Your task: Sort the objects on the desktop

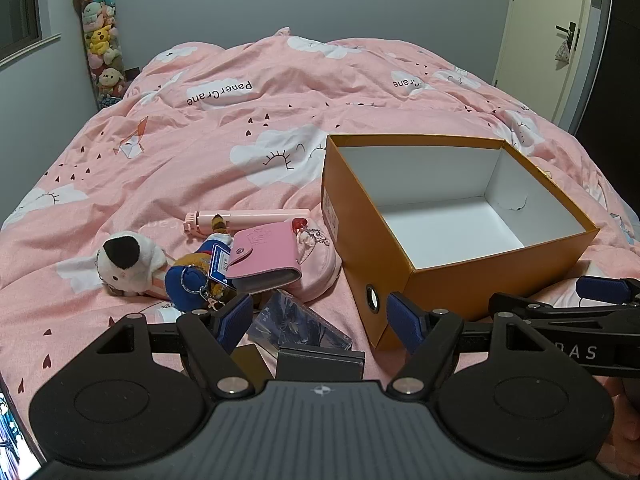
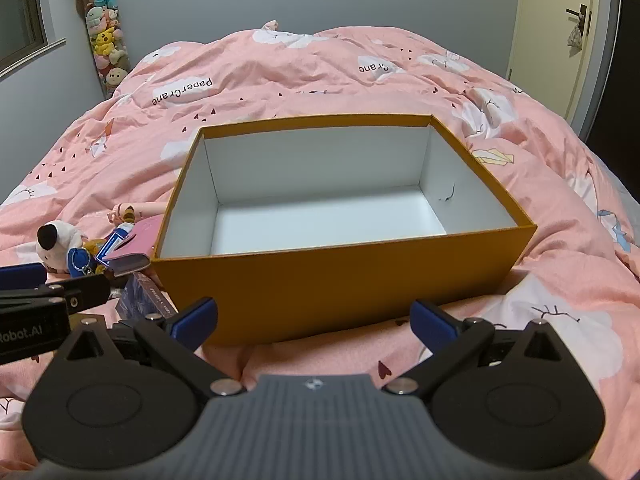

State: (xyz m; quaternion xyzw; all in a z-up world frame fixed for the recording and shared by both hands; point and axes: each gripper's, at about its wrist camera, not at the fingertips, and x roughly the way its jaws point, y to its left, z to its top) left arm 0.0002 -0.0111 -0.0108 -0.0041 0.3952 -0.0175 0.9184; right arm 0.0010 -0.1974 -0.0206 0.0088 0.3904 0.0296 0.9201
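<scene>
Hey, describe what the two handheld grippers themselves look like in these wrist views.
Both match: the left gripper and right gripper have matte black linkage arms with silver pivot pins, round black discs on each side, a ribbed grey centre body with a small white emblem, and blue ribbed finger pads. White lettering marks their sides.

Each handheld gripper is matte black, with two rounded lobes bearing shallow circular recesses on either side of a ribbed grey centre plate stamped with a small white emblem. Silver pivot screws join angular black linkage arms with triangular cut-outs. The left gripper (image 1: 322,318) and right gripper (image 2: 314,320) both carry blue ridged pads (image 1: 404,322). White lettering marks their sides.
</scene>
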